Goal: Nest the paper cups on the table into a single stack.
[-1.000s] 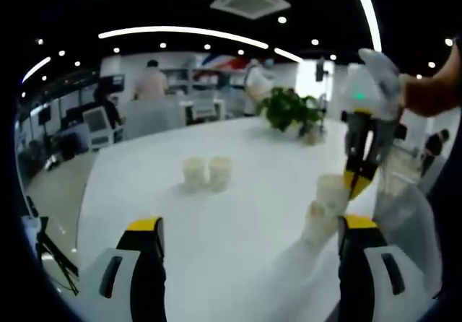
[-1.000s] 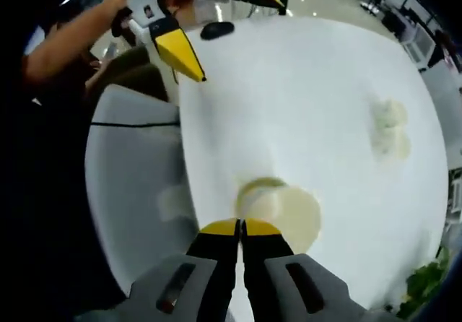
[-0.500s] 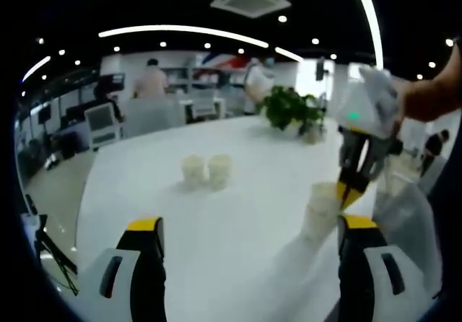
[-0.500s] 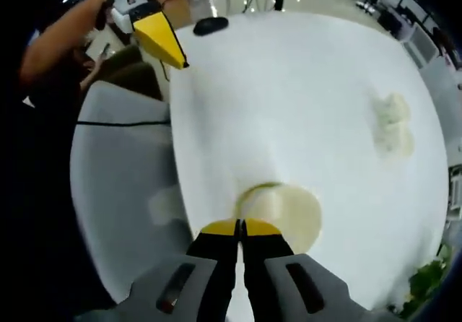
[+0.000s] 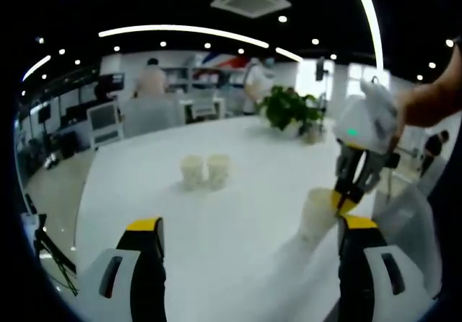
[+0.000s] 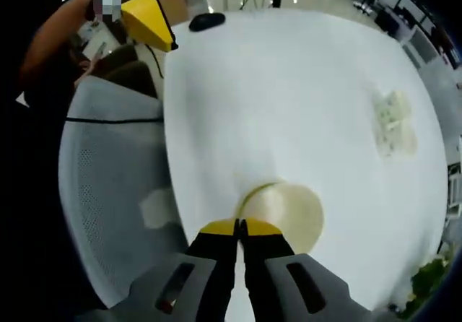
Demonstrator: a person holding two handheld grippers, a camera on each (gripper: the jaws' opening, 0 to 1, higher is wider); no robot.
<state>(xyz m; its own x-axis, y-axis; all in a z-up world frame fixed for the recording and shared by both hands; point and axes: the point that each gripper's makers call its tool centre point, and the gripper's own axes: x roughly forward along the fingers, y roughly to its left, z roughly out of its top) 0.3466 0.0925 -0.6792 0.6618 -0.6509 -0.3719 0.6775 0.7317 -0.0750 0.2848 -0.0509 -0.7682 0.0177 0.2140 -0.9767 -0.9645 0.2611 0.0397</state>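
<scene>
Two white paper cups (image 5: 205,171) stand side by side at the middle of the white table (image 5: 231,257). My left gripper (image 5: 251,224) is open, its jaws wide apart low over the near table. My right gripper (image 5: 346,194) comes in from the right, shut on the rim of a paper cup stack (image 5: 315,217) that stands near the table's right edge. From above, my right gripper (image 6: 240,226) pinches the rim of that cup (image 6: 285,208), whose round mouth faces the camera. The pair of cups (image 6: 393,122) sits far to the right there.
A potted plant (image 5: 291,110) stands at the table's far side. A grey mesh chair (image 6: 108,185) is pushed up against the table edge beside the held cup. A small black object (image 6: 207,21) lies on the table near the left gripper's yellow finger (image 6: 149,20).
My right gripper has come down with its cup, which now sits lower, merged with the cup beneath it. The left gripper and the pair of cups have stayed put.
</scene>
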